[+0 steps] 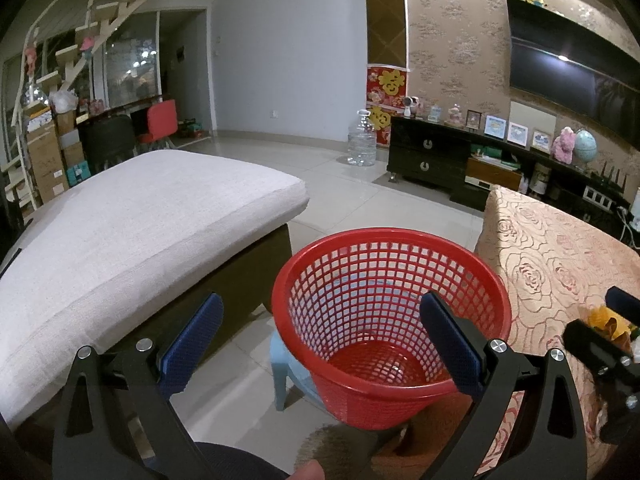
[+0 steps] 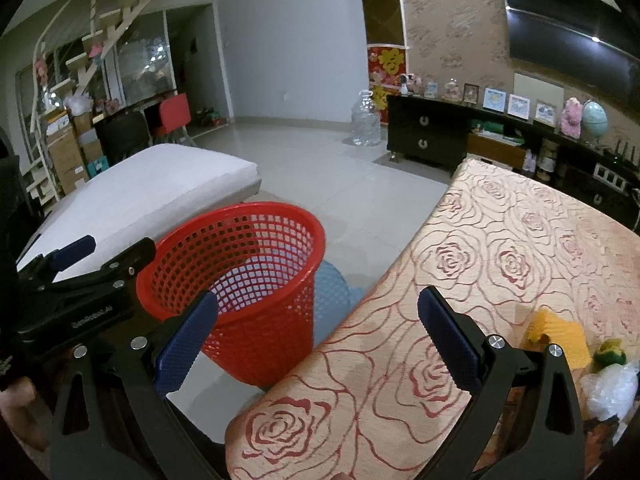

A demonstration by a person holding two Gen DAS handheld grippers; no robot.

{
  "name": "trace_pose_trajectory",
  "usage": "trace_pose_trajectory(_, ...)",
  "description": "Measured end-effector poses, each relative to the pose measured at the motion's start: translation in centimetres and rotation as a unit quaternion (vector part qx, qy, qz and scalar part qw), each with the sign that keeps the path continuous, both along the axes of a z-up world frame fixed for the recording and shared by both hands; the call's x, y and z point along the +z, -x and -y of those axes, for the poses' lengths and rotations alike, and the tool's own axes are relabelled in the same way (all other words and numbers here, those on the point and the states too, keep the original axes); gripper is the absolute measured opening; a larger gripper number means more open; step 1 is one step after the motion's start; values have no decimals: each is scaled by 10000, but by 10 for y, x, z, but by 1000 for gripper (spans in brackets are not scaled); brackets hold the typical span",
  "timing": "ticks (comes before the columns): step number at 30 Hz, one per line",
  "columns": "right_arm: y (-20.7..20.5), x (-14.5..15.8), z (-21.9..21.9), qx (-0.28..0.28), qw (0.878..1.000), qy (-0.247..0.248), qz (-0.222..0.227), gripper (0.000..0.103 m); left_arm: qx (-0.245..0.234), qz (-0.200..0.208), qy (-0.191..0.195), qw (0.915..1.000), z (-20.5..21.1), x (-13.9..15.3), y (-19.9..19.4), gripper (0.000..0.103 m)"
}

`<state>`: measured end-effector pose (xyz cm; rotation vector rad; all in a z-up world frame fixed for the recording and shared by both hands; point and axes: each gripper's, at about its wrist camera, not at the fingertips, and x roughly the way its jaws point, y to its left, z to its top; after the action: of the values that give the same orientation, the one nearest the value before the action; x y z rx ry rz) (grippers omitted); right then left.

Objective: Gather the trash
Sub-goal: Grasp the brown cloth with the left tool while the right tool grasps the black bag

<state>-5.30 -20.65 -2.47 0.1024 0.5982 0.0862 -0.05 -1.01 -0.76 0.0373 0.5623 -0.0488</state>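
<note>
A red mesh waste basket (image 1: pixel 390 320) stands on a light blue stool (image 1: pixel 286 368) between a couch and a table; it looks empty. My left gripper (image 1: pixel 320 344) is open and empty, held just in front of the basket's rim. In the right wrist view the basket (image 2: pixel 240 292) is at the left, and my right gripper (image 2: pixel 316 340) is open and empty over the table's near corner. Trash lies at the table's right edge: a yellow wrapper (image 2: pixel 560 334), a yellow-green scrap (image 2: pixel 610 354) and a crumpled clear plastic bag (image 2: pixel 612 390). The yellow wrapper (image 1: pixel 606 320) also shows in the left wrist view, partly hidden.
The table has a rose-patterned cloth (image 2: pixel 500 280). A white-cushioned couch (image 1: pixel 132 232) sits left of the basket. A dark TV cabinet (image 1: pixel 432 156) with ornaments lines the far wall. A large water bottle (image 1: pixel 362 140) stands on the tiled floor (image 1: pixel 340 188).
</note>
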Motion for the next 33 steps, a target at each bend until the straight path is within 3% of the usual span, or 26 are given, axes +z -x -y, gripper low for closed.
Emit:
trace_pose_trajectory(10, 44, 23, 77, -866, 9958, -86, 271, 97, -459, 12, -58, 9989, 36, 0, 6, 95)
trace_pose_trajectory(18, 107, 23, 185, -2354, 9710, -335, 246, 97, -1529, -222, -37, 9880, 96, -4, 18, 95)
trace_pose_trajectory(21, 124, 13, 211, -2742, 9605, -459, 132, 97, -2103, -334, -105, 9770, 134, -8, 26, 95)
trace_pose_trajectory(27, 154, -2, 249, -3273, 9425, -680, 44, 97, -3247, -794, -44, 9425, 218, -19, 44, 95)
trace_pose_trajectory(31, 165, -6, 263, -3390, 9374, -793, 44, 97, -3729, -1006, -53, 9224, 267, -25, 52, 95)
trace_pose_trajectory(33, 170, -8, 269, -3441, 9351, -844, 54, 97, -3840, -1078, -64, 9170, 282, -27, 53, 95)
